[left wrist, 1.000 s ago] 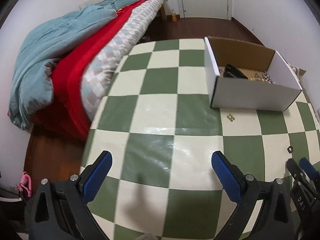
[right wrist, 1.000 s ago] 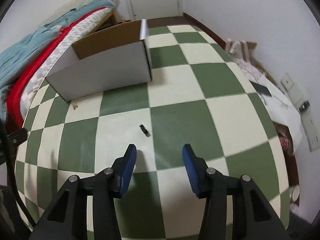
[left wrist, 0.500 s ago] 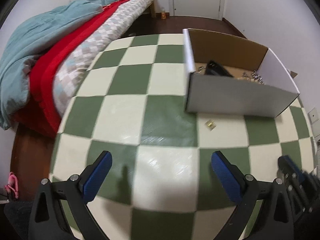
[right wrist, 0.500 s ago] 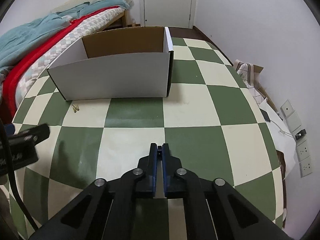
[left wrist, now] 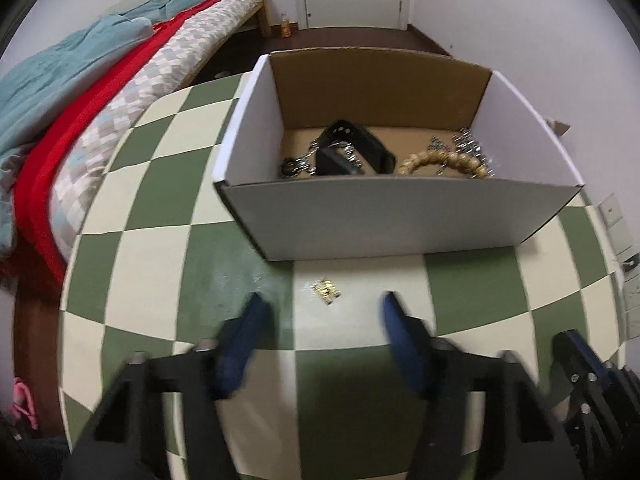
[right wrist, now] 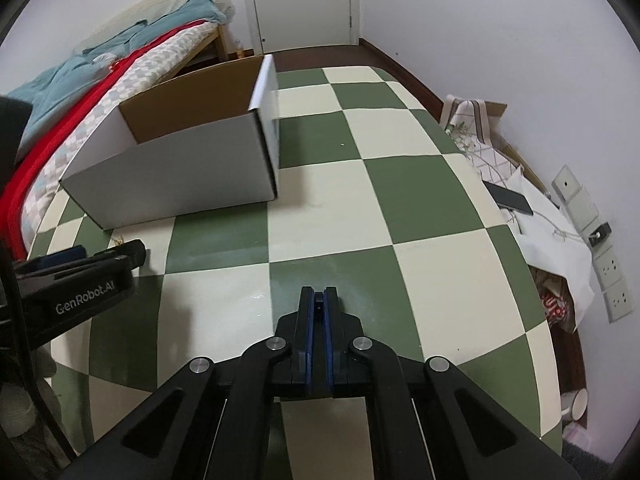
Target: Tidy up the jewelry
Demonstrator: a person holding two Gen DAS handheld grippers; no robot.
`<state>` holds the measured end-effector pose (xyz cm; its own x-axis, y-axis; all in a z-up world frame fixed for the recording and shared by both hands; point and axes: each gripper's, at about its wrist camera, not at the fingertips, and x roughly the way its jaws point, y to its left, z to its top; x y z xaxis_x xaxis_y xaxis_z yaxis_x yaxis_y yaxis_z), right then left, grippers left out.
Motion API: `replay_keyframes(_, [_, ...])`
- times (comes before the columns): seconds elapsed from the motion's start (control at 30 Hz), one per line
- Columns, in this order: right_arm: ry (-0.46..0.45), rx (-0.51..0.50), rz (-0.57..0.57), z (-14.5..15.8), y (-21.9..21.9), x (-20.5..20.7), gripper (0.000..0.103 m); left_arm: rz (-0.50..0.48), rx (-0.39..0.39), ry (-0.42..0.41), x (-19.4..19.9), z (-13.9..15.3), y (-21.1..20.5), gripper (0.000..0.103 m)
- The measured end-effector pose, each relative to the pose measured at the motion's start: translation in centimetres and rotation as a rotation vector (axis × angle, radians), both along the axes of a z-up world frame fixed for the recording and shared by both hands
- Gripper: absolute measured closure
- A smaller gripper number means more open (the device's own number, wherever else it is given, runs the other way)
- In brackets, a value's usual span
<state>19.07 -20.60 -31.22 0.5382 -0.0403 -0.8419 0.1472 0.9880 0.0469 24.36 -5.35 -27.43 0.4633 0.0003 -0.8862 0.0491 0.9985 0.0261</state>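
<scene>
Gold earrings [left wrist: 327,291] between spread left claw [left wrist: 324,312], box [left wrist: 400,220] beyond, right claw [right wrist: 319,300] pinching small black piece [right wrist: 319,298]

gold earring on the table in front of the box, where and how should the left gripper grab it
Judging by its pose, pinch the gold earring across its narrow middle, from straight above. It lies flat on a cream square just before the white box, so there is nothing to get under. The left gripper is open with the piece roughly centred ahead; lower the pads either side and close.
</scene>
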Motion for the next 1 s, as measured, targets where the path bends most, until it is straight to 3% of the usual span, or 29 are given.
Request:
replay_keyframes(0.03, [0.0, 0.001, -0.003, 0.0, -0.1, 0.1, 0.099, -0.004, -0.002, -0.004, 0.0, 0.1, -0.2, 0.068])
replay_keyframes(0.1, [-0.001, 0.004, -0.007, 0.0, -0.1, 0.1, 0.099, -0.013, -0.001, -0.01, -0.1, 0.1, -0.5, 0.088])
replay_keyframes(0.2, [0.0, 0.0, -0.008, 0.0, -0.1, 0.1, 0.098, -0.019, 0.008, -0.014, -0.2, 0.2, -1.0, 0.098])
replay_keyframes(0.63, [0.007, 0.021, -0.032, 0.3, -0.9, -0.4, 0.099, -0.029, 0.014, -0.021, -1.2, 0.7, -0.5, 0.102])
replay_keyframes(1.0, [-0.043, 0.069, -0.011, 3.3, -0.2, -2.1, 0.099, -0.055, -0.018, -0.068, -5.7, 4.4, 1.0, 0.102])
